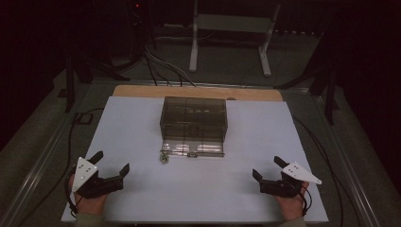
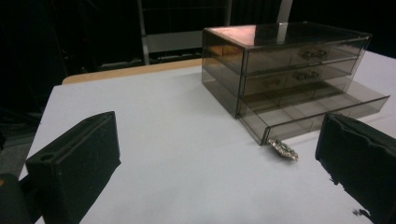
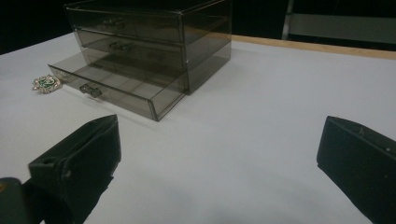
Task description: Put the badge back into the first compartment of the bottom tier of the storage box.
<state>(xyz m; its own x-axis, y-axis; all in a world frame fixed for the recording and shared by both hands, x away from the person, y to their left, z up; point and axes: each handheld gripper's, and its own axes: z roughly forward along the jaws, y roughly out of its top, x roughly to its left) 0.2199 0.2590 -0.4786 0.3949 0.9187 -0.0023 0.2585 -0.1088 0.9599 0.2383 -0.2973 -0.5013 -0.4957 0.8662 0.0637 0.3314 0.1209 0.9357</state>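
High view: the left gripper (image 1: 112, 163) rests at the near left corner of the white table (image 1: 127, 127), held by a hand (image 1: 87, 203), its jaws spread wide with nothing between them; the right gripper (image 1: 267, 168) sits at the near right corner in the other hand (image 1: 291, 204), jaws likewise spread and empty. Both point toward the middle of the table. Between them and farther out, well apart from either, lies a small brooch (image 1: 164, 158) on the bare table top, just beside the front left corner of the open bottom drawer (image 1: 194, 148). That drawer is pulled out of a smoky transparent drawer box (image 1: 194, 117) standing in the centre of the table; the two drawers above it are pushed in. In the left gripper view the brooch (image 2: 283, 149) lies just off the drawer's corner, and in the right gripper view it shows a green centre (image 3: 46, 83), near the drawer handle (image 3: 90, 90)
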